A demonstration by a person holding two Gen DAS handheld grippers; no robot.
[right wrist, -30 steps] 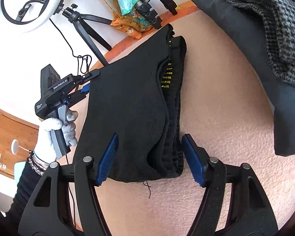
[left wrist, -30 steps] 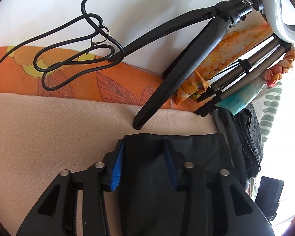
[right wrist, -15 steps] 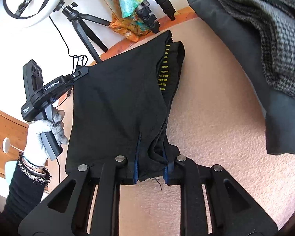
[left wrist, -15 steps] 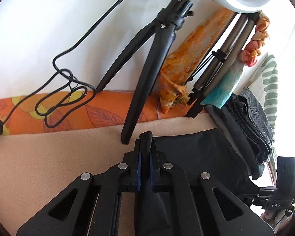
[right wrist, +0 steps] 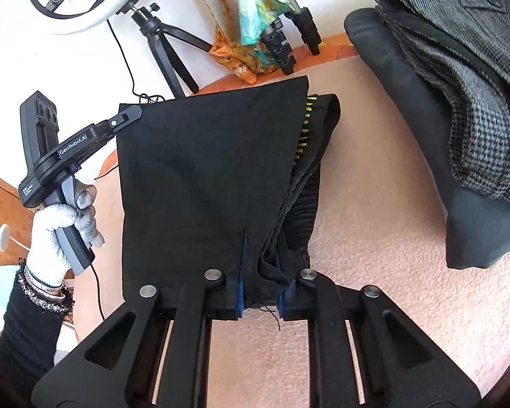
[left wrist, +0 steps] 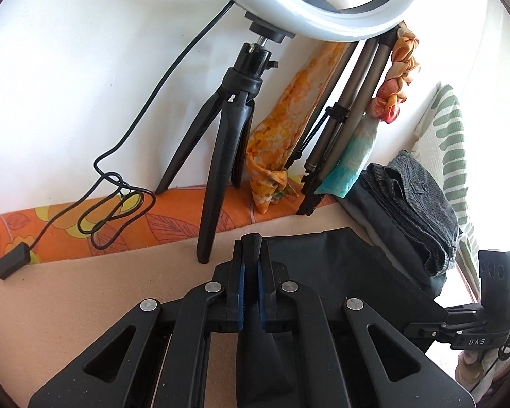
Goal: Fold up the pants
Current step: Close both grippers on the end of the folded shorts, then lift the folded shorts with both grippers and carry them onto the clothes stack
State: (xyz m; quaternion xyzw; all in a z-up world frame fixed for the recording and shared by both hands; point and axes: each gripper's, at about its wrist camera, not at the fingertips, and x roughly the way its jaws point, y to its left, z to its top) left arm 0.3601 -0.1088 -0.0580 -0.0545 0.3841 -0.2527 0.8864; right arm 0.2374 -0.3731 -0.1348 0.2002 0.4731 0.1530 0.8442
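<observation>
Black pants (right wrist: 204, 170) lie folded on the pink blanket (right wrist: 374, 238), with a ribbed waistband and yellow stitching along their right side. My left gripper (left wrist: 251, 248) is shut on a fold at the pants' (left wrist: 323, 258) far left corner and holds it lifted. From the right wrist view this left gripper (right wrist: 132, 112) pinches that corner, held by a gloved hand (right wrist: 57, 231). My right gripper (right wrist: 261, 255) is at the near edge. Its jaws are closing, and the blue pads press on bunched black cloth between them.
A ring light on a black tripod (left wrist: 227, 156) stands just behind the pants, its cable (left wrist: 119, 204) looped on the orange floral sheet. A second tripod draped with scarves (left wrist: 340, 136) leans at the wall. Folded grey garments (right wrist: 459, 102) are stacked on the right.
Both grippers went from open around the pants' edge to shut on the cloth. The left one has since risen and rolled, and the far corner has lifted with it.
</observation>
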